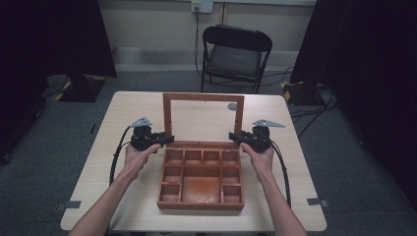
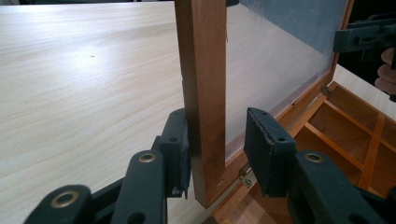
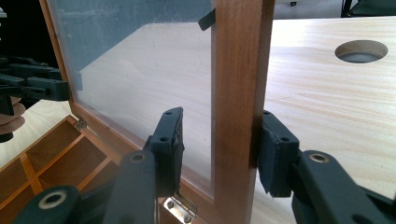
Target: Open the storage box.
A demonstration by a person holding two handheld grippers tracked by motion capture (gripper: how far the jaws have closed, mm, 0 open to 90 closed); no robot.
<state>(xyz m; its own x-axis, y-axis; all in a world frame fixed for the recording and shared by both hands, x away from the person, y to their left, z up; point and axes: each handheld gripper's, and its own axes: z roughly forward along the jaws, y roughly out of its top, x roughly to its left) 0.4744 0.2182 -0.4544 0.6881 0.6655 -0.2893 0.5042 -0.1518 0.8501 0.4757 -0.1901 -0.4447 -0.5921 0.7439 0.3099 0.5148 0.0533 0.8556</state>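
Wooden box (image 1: 201, 183), open, at centre of worktop (image 1: 98, 162), nearer the front edge; compartments inside bare. Lid (image 1: 203, 119) raised upright on rear hinges, wooden frame around a clear pane.

Left hand-held gripper (image 1: 167, 139) positioned at left stile of lid, low down near the hinge line. In left gripper view (image 2: 217, 154), stile sits between the jaws: one pad against the outer face of the wood, opposite pad standing off the pane side with a visible gap. Not clamped on both faces.

Right hand-held gripper (image 1: 235, 137) positioned at right stile of lid, same height. In right gripper view (image 3: 219, 149), outer pad touching the wood at the worktop side; inner pad on the pane side, apart from the frame. Stile between the jaws, grip not complete.

Brass hinge (image 3: 180, 207) visible at foot of lid. Round cable hole (image 3: 361, 50) in worktop toward rear right corner, well apart from box. Black folding chair (image 1: 235, 56) beyond rear edge of worktop.
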